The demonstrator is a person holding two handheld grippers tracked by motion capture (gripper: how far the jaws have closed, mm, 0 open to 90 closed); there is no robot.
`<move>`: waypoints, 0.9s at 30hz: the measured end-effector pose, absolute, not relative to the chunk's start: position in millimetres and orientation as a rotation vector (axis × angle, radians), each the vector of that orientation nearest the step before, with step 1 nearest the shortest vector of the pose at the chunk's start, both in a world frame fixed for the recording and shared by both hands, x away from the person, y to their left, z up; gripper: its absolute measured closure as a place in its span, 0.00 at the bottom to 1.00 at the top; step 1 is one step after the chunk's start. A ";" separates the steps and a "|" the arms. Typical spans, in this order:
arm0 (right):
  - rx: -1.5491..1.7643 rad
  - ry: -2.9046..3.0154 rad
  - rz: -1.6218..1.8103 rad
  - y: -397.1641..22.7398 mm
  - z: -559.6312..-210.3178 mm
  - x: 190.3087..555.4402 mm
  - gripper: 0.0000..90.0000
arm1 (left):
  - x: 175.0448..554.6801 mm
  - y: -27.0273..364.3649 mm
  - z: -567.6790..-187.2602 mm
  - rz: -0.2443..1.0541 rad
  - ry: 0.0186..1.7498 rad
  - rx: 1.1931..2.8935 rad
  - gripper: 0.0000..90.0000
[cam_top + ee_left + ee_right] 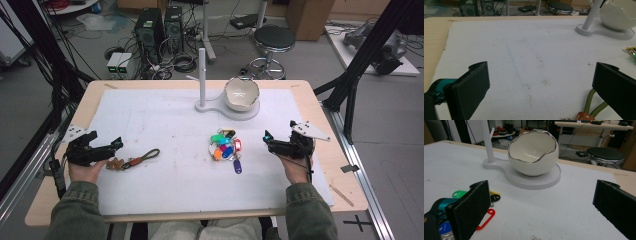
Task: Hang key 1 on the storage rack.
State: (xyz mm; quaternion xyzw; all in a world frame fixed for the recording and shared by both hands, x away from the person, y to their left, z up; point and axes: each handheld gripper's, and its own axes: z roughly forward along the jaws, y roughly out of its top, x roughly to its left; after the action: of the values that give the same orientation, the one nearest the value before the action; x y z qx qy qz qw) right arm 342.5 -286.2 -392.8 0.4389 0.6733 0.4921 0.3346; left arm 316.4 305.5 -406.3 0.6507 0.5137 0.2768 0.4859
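Observation:
A bunch of coloured key tags (226,145) lies in the middle of the white mat (165,120); some of the tags (464,193) show past my right gripper's left jaw. An olive cord keychain with a brown tab (137,160) lies at the left, its loop (594,105) beside my left gripper's right jaw. A white eggshell-shaped bowl (241,93) sits on a white stand with a post (202,70). My left gripper (107,148) is open just left of the keychain. My right gripper (268,141) is open right of the tags, facing the bowl (532,153).
The mat covers a wooden table (320,150). A black stool (274,40), computer towers (159,27) and cables stand on the floor beyond the far edge. Black frame struts (370,55) rise at both sides.

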 end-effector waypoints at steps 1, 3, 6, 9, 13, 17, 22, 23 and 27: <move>1.144 1.756 1.284 -286.0 -392.9 342.6 0.00 | 316.6 304.6 -406.6 0.672 1.246 1.591 0.02; 1.141 1.762 1.280 -285.7 -393.3 342.9 0.00 | 316.8 302.7 -407.1 0.663 1.236 1.611 0.02; 1.139 1.771 1.280 -284.8 -393.8 343.2 0.00 | 317.3 299.6 -408.0 0.654 1.227 1.630 0.02; 1.139 1.786 1.282 -283.4 -394.6 343.3 0.00 | 317.8 296.0 -409.2 0.642 1.213 1.656 0.02; 1.128 1.796 1.277 -282.7 -395.2 343.7 0.00 | 318.8 290.5 -411.4 0.620 1.186 1.709 0.02; 1.120 1.806 1.271 -281.3 -395.6 343.6 0.00 | 319.5 285.4 -413.9 0.606 1.169 1.760 0.02; 1.113 1.820 1.264 -280.0 -396.3 343.9 0.00 | 320.8 281.7 -416.6 0.575 1.151 1.800 0.02; 1.111 1.821 1.262 -279.8 -396.5 344.0 0.00 | 320.9 280.8 -417.1 0.569 1.148 1.810 0.02; 1.105 1.833 1.258 -278.7 -396.9 343.8 0.00 | 321.3 277.5 -419.1 0.549 1.138 1.843 0.02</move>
State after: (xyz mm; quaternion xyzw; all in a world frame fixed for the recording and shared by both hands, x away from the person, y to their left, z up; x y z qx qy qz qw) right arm 343.8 -278.7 -396.9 0.4213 0.6986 0.4795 0.3235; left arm 321.3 277.5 -419.1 0.7413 0.4579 0.2208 0.4383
